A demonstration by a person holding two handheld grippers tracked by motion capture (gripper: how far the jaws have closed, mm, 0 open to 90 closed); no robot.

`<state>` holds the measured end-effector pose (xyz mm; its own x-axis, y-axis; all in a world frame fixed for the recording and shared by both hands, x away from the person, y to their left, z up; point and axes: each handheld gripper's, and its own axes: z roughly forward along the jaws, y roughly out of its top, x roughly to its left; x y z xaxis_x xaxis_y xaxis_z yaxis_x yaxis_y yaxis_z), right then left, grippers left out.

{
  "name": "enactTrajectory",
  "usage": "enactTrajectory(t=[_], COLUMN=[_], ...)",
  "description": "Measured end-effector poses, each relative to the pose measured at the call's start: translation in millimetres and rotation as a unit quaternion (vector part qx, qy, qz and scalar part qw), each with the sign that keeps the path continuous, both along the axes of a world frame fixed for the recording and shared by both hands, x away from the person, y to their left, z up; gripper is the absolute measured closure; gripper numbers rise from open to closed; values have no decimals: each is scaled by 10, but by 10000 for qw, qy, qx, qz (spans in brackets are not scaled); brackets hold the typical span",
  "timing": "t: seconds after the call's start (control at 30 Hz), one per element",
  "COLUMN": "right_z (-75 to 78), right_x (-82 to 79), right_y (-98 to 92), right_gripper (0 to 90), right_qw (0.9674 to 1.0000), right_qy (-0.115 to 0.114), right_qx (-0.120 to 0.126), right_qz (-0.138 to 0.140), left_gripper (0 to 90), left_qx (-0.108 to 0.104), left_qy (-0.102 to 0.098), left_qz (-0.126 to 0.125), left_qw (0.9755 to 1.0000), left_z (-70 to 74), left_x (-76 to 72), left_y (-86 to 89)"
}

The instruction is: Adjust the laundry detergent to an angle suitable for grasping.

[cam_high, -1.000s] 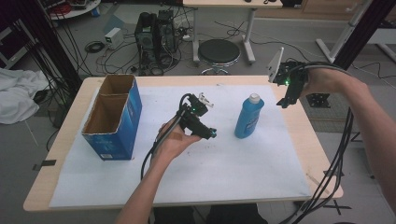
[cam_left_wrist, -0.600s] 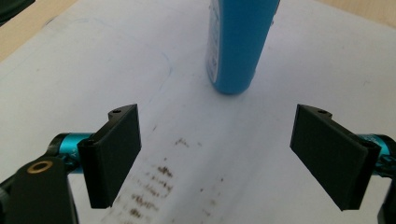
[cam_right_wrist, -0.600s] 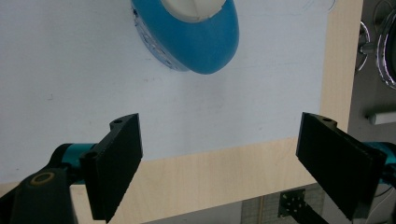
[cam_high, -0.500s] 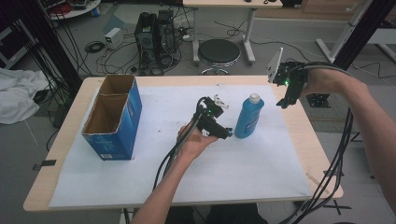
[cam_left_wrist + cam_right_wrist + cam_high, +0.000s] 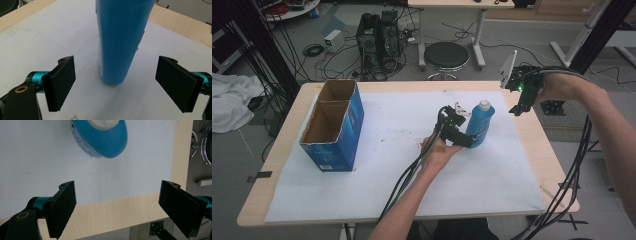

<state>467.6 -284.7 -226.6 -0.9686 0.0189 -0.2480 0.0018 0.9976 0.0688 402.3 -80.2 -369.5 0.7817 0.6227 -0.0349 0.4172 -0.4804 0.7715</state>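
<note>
The wooden table (image 5: 282, 145) with its white sheet (image 5: 382, 165) takes the middle of the high view. At centre left stands the blue cardboard box (image 5: 332, 127). Right of centre stands the blue bottle (image 5: 479, 122), upright. My left gripper (image 5: 462, 140) is just beside its base, jaws spread wide. My right gripper (image 5: 518, 107), at upper right, hangs with jaws released, empty.

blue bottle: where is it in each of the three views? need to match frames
High view: the blue bottle stands upright right of centre, just beyond the left tool.
Left gripper view: upper centre, ahead of the open jaws.
Right gripper view: top centre, seen from above, white cap showing.
Shared landmark: the white sheet under it.
</note>
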Motion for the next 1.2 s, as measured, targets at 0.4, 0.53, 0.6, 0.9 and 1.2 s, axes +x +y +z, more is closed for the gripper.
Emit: enactTrajectory(t=[0.4, 0.53, 0.6, 0.9, 1.2], right_z=[-4, -21, -30, -42, -83], right_x=[-10, 0, -4, 19, -1], right_y=[-7, 1, 3, -36, -62], right_gripper=[137, 137, 137, 137, 137], right_qw=[10000, 10000, 10000, 10000, 9997], right_qy=[-5, 6, 17, 15, 55], right_qx=[-14, -26, -4, -25, 69], right_qz=[-21, 14, -42, -40, -212], left_gripper=[163, 163, 163, 163, 184], left_qx=[-178, -296, -264, -313, -363], left_qy=[-129, -119, -157, -272, -260], left_qz=[209, 204, 214, 266, 313], left_qw=[9995, 9993, 9993, 9988, 9985], left_z=[-91, -119, -124, -165, -153], left_x=[84, 138, 146, 192, 196], left_y=[-198, -248, -279, -401, -394])
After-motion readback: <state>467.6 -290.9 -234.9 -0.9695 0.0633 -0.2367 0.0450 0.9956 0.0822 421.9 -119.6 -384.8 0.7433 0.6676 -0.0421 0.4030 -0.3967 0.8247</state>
